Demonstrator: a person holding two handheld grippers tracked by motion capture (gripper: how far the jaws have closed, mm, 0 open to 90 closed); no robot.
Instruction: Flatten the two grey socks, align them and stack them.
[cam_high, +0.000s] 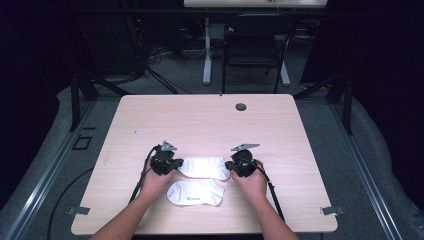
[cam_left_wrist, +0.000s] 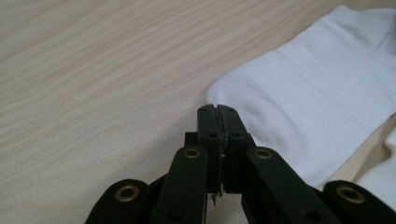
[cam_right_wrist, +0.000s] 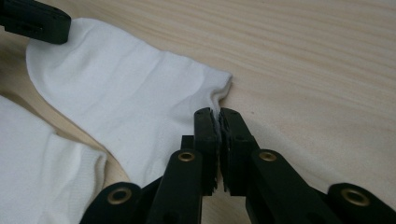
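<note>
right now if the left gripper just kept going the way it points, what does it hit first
The left gripper, jaws shut, sits at the toe edge of the farther white sock. Going straight on, it would probably brush that sock's edge first, then bare table; depth is unclear.

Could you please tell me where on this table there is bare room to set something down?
The table is bare across its far half, from the socks to the grommet, and along both side edges. It is crowded near the front middle, where two white socks lie between the two grippers.
</note>
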